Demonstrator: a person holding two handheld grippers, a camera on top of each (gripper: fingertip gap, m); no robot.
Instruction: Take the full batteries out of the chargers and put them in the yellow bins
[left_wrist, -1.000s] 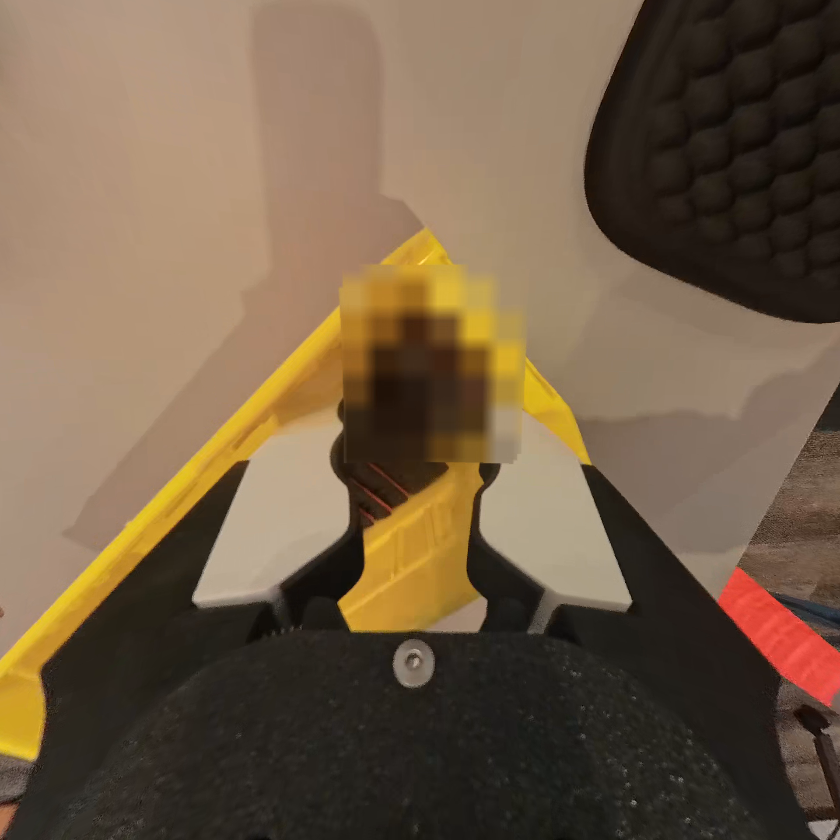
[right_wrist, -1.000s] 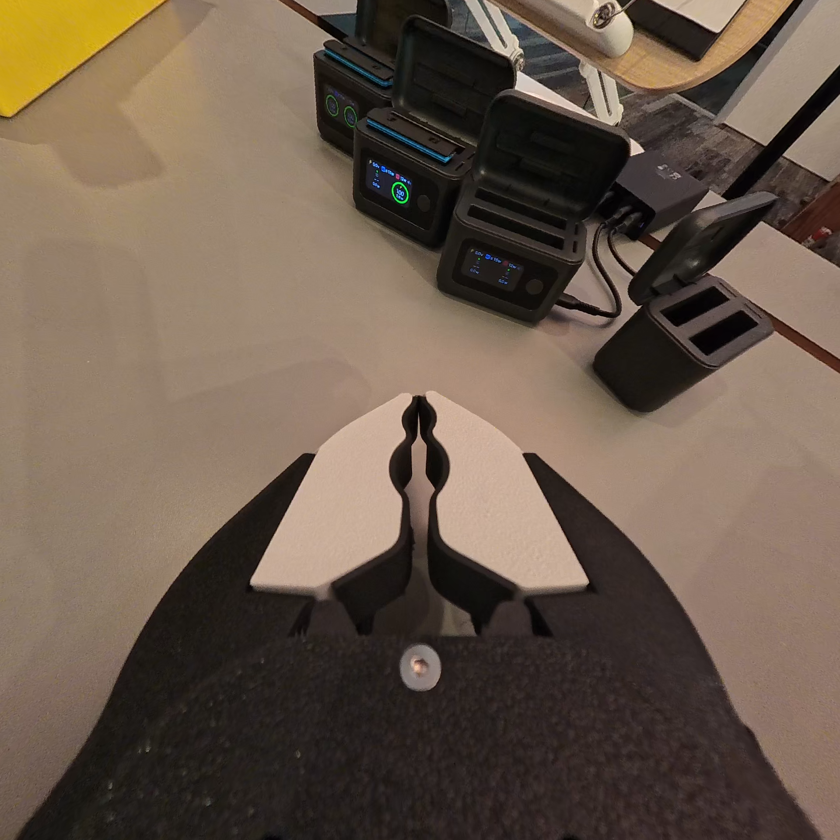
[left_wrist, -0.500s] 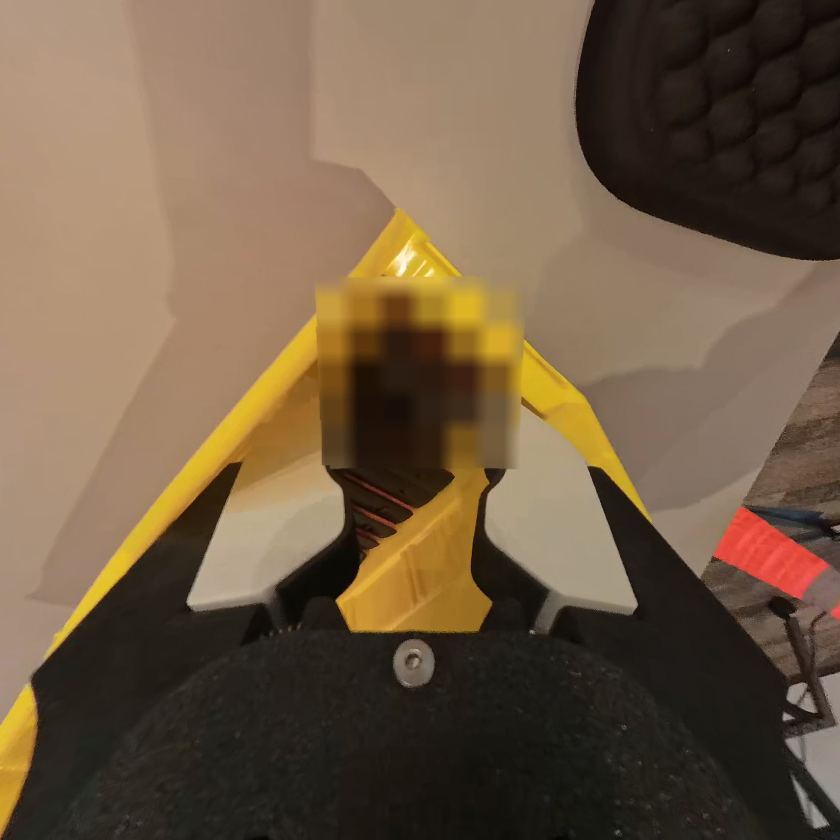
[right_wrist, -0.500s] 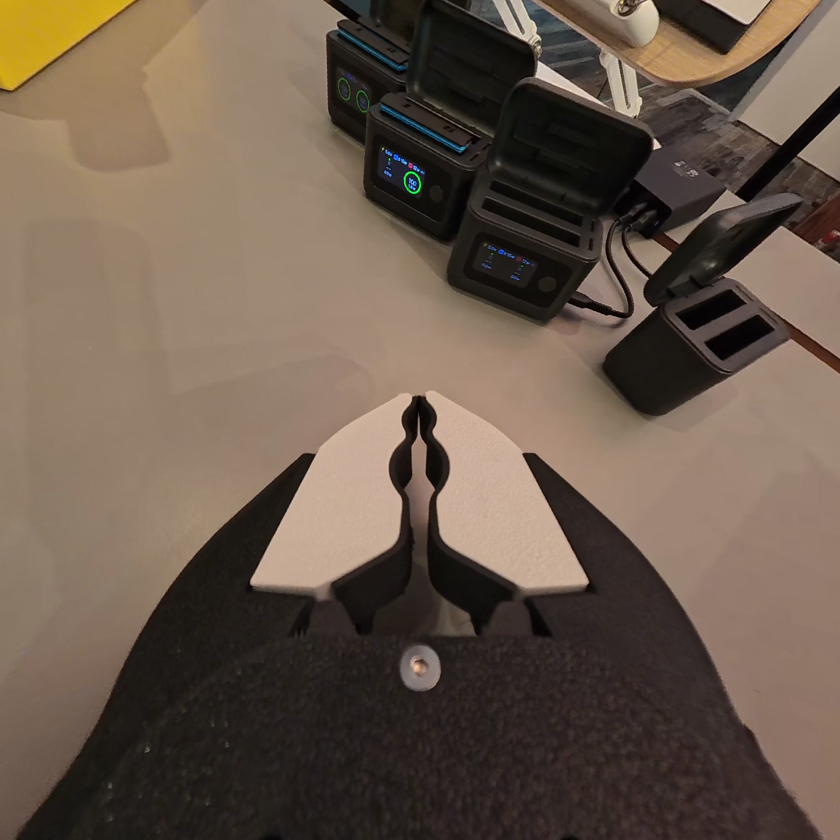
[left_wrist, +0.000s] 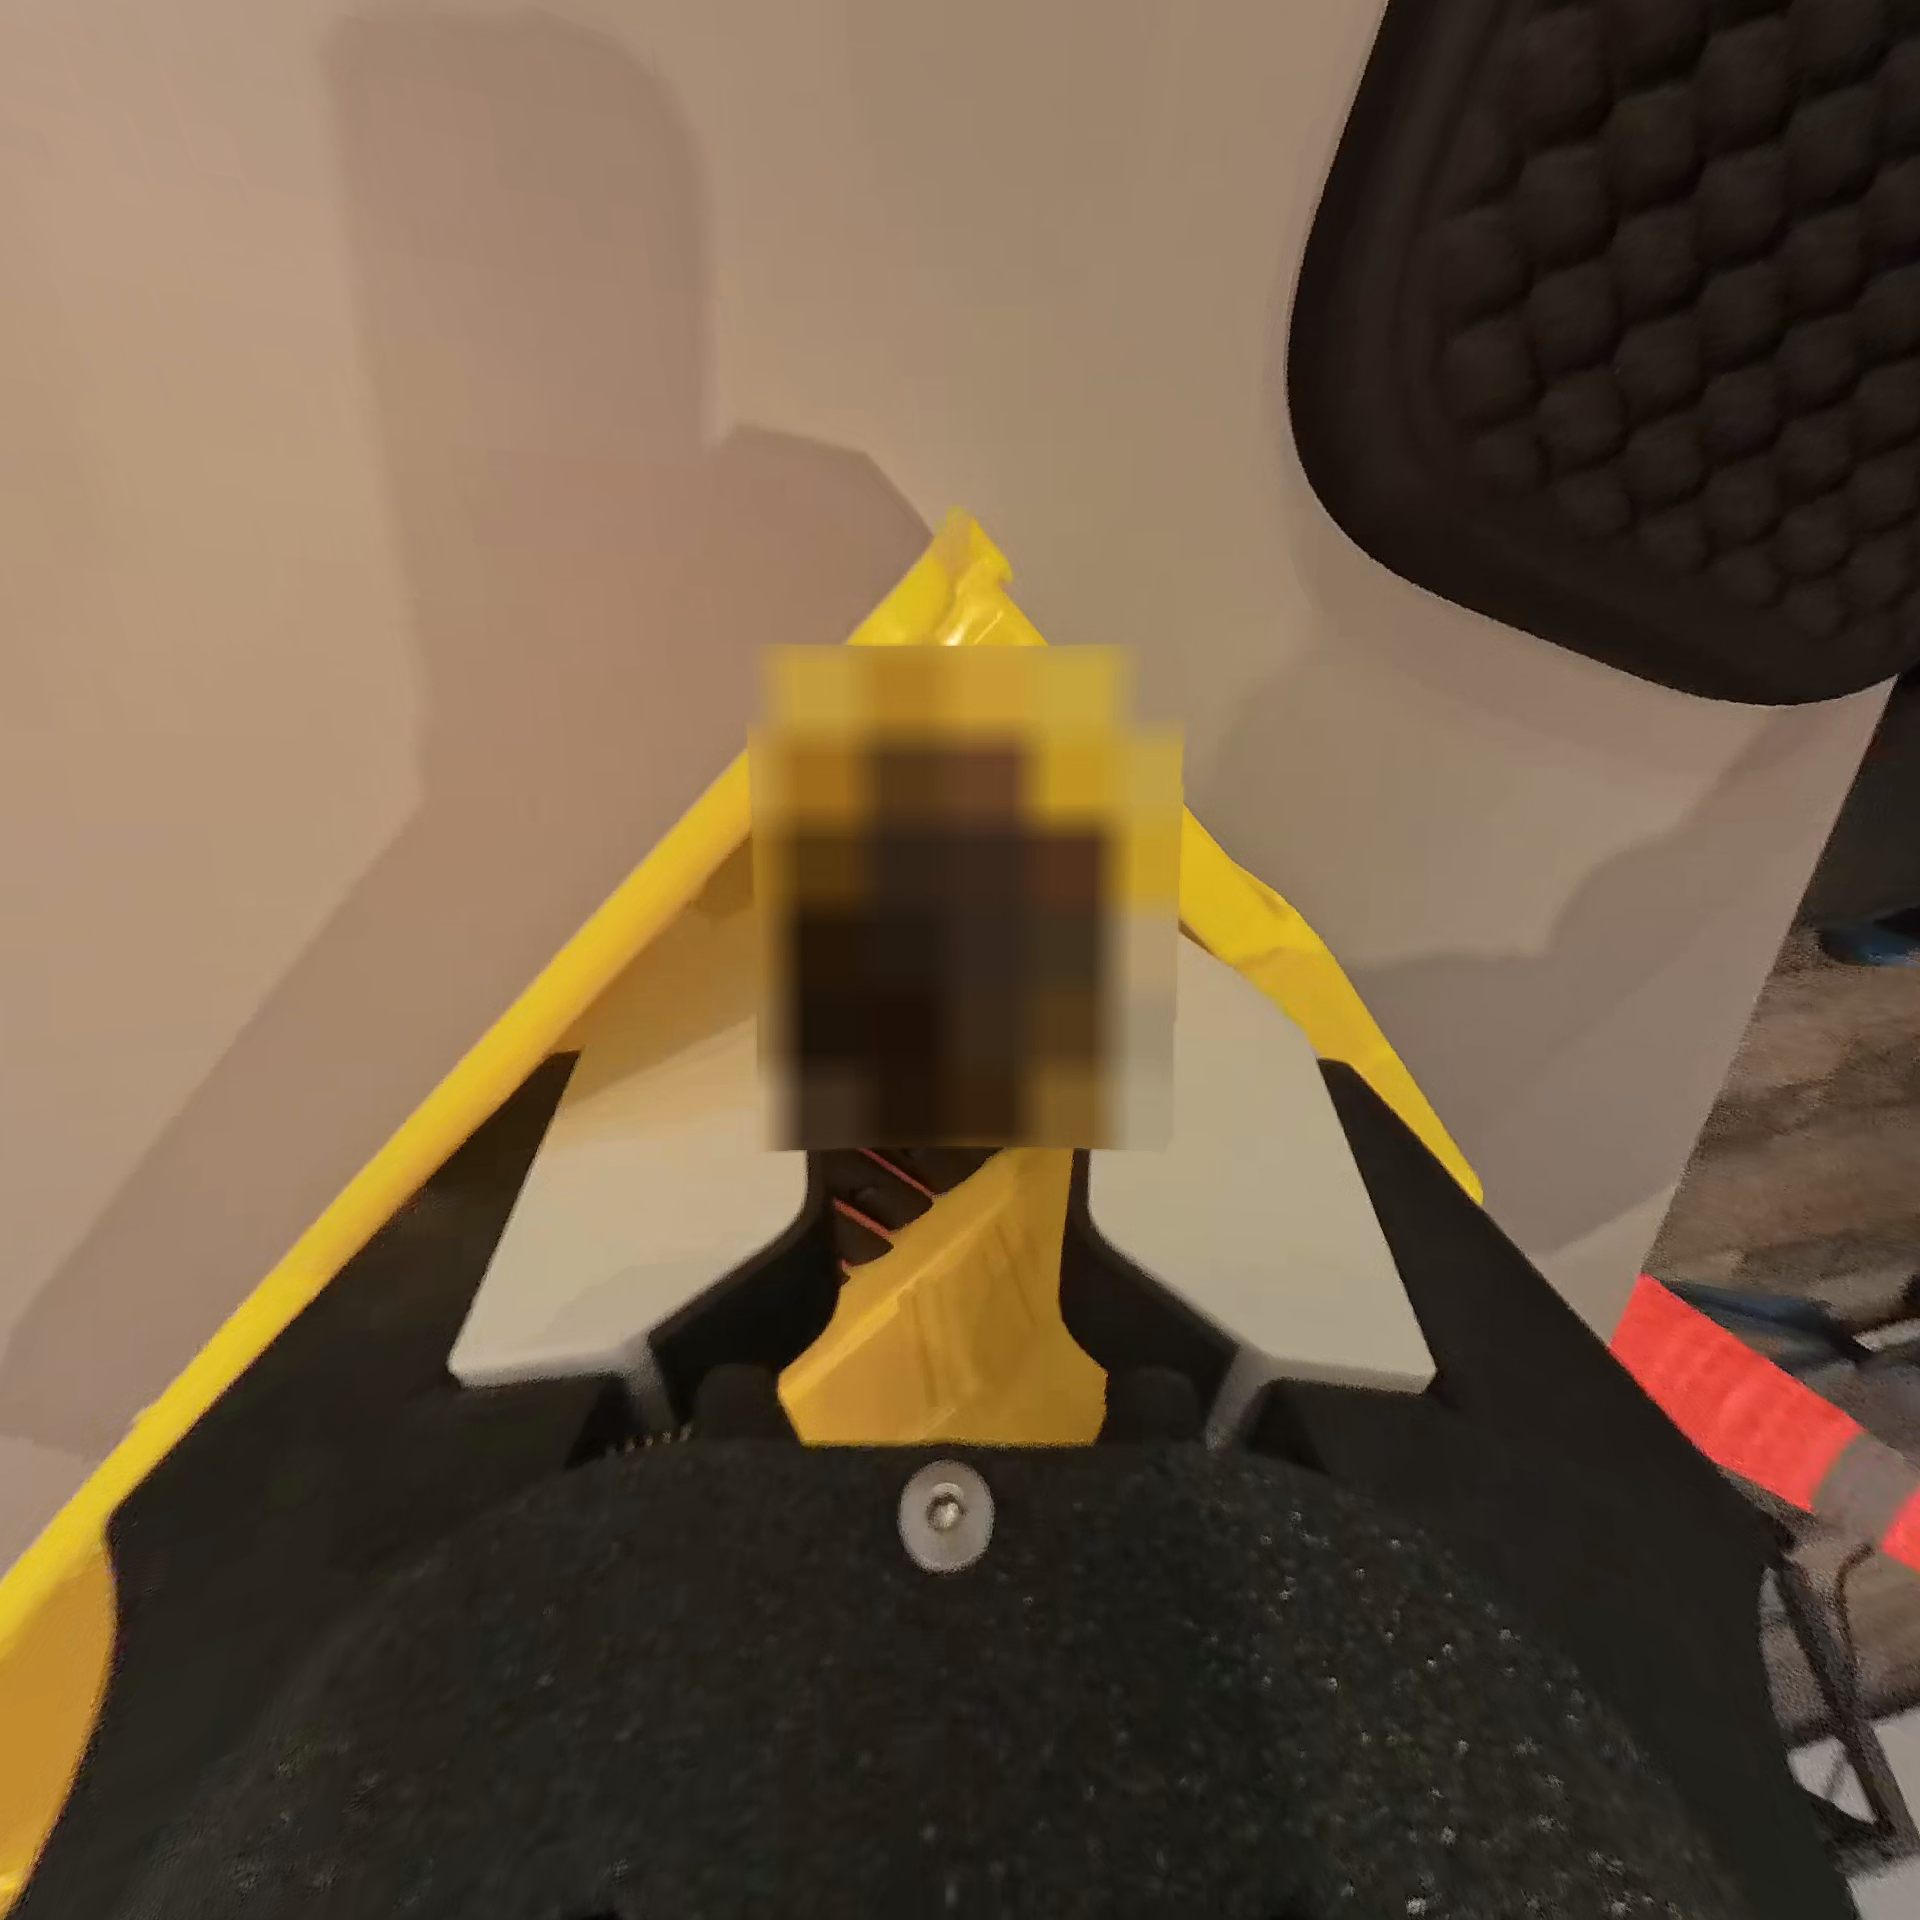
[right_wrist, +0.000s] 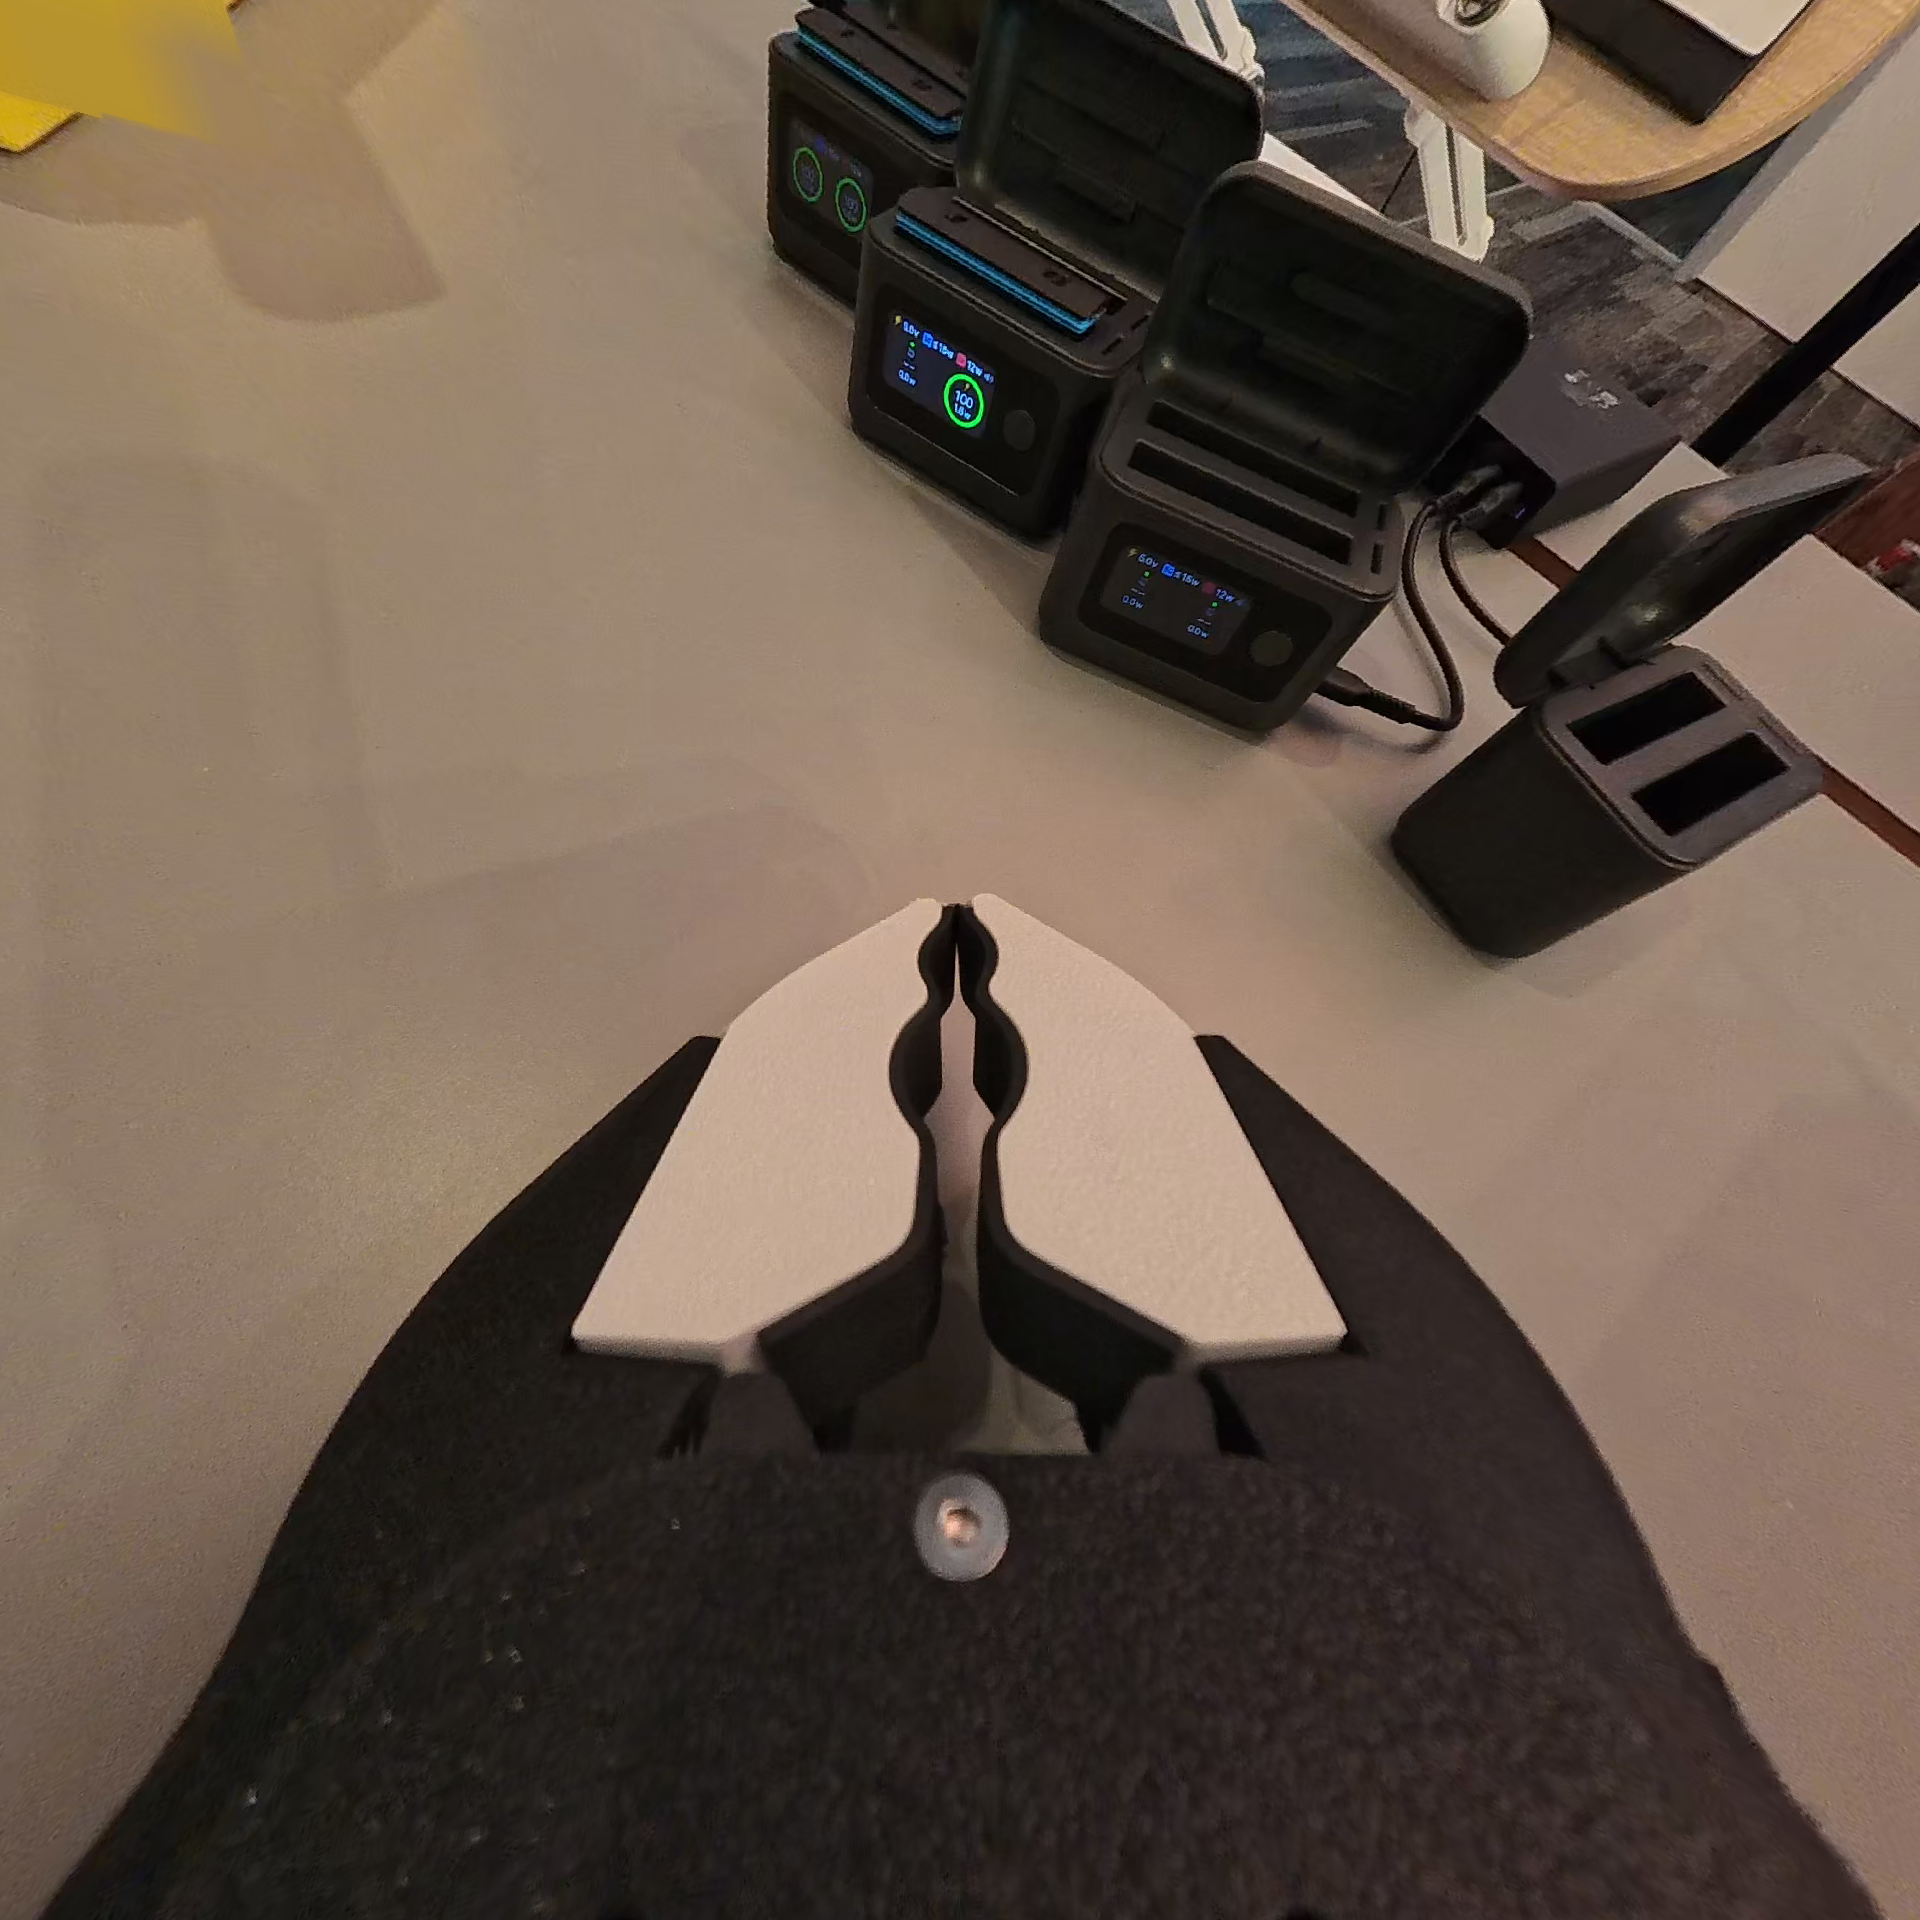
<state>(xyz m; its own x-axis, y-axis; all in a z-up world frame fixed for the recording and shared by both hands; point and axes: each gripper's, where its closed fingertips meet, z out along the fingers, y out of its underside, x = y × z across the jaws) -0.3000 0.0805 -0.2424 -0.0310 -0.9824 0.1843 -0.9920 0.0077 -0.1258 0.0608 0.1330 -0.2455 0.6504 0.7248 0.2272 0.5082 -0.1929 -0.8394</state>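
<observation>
The left gripper (left_wrist: 940, 1164) is hovering over the yellow bin (left_wrist: 436, 1132), jaws pinching something dark, presumably a battery (left_wrist: 883, 1210), mostly masked; judged rigid, light and smooth, best gripped across its flat faces. The right gripper (right_wrist: 961, 914) is pointing toward the chargers (right_wrist: 1205, 613), jaws pressed together, empty.

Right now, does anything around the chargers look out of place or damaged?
Nothing spilled or damaged. Only the two-slot charger at the right stands apart from the row of three chargers, turned at an angle, lid open, both slots empty.
</observation>
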